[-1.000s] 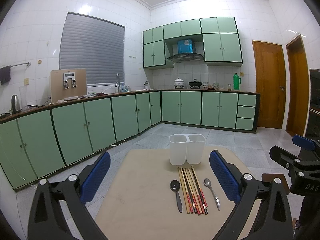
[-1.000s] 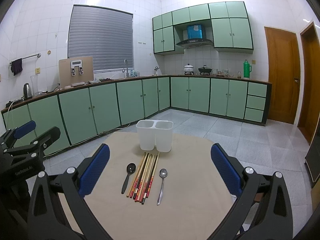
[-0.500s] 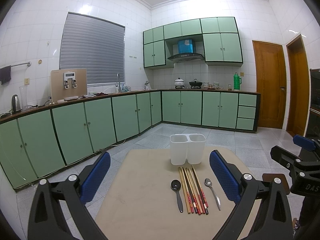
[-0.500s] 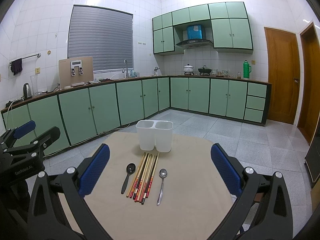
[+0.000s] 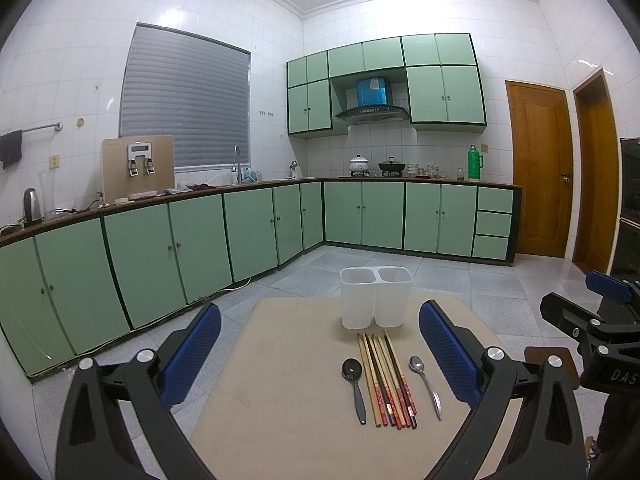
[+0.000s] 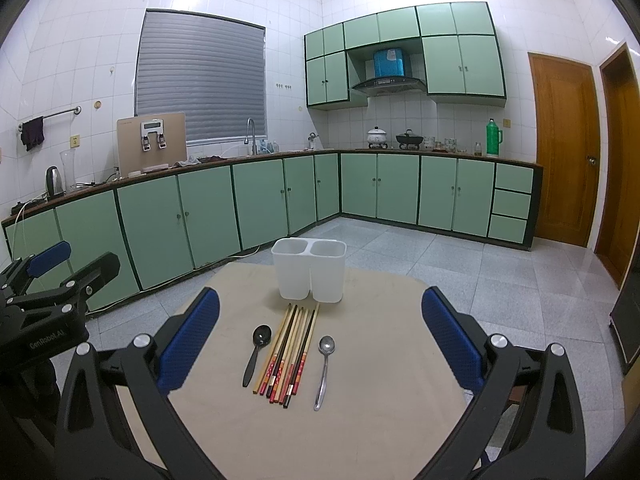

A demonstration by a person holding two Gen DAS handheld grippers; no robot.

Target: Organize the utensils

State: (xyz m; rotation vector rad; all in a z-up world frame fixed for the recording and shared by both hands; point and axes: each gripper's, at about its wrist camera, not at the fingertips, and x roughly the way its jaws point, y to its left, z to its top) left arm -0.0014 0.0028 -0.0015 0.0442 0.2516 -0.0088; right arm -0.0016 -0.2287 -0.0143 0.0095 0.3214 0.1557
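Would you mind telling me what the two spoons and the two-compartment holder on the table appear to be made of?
The black spoon looks like matte plastic: uniformly dark, only a faint glint. The silver spoon looks like polished metal, bright and reflective. The holder appears to be translucent white plastic, with a frosted look and thin walls. All judged by look only.

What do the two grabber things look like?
Both grippers, left and right, have black angular frames, silver round bolts and blue textured pads. White lettering marks their sides. No cables or sleeves show.
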